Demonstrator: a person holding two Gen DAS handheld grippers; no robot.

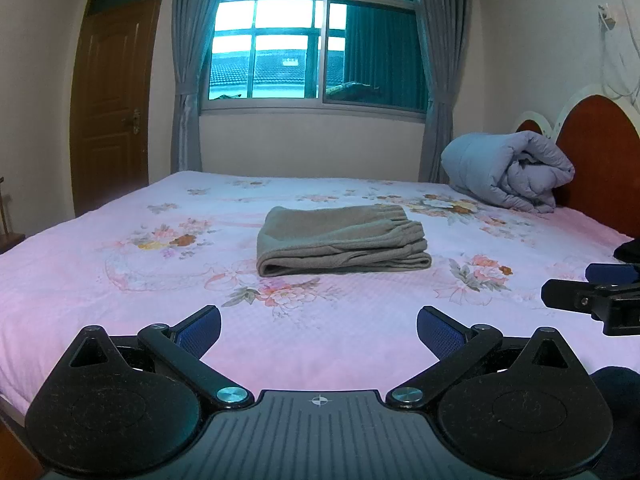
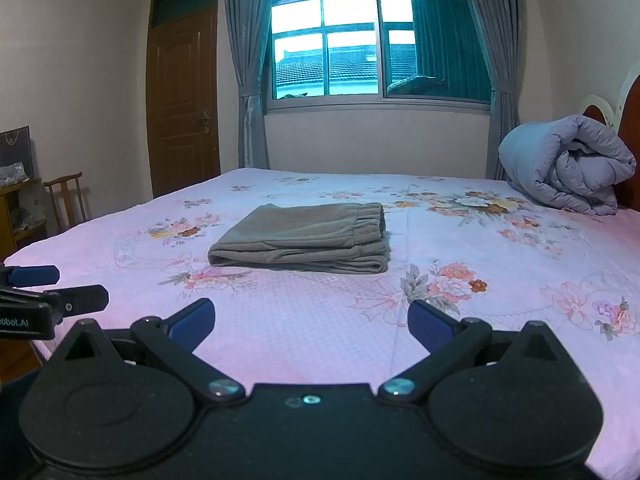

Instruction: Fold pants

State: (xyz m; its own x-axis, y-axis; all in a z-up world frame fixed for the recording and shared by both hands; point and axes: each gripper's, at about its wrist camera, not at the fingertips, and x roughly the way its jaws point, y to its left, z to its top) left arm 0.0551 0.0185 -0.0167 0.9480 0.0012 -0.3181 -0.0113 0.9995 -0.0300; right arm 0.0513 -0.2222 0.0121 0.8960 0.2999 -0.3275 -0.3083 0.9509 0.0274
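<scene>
Both grippers (image 1: 319,330) (image 2: 310,320) spread (blue pads), beyond them folded, seemingly knit grey pants (image 1: 342,242).

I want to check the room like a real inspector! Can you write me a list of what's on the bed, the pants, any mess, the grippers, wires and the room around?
Surface: bed with pink floral sheet, smooth.
Job's things: grey pants folded in a neat stack, mid-bed, elastic waistband to the right.
Clutter: rolled blue-grey quilt at the headboard; dark item at the left view's right edge, unclear.
Grippers: left hand-held gripper open, empty; right hand-held gripper open, empty; both short of the pants.
Cables: white cords on the wall above the headboard.
Surroundings: window, grey curtains, wooden door, chair.
</scene>
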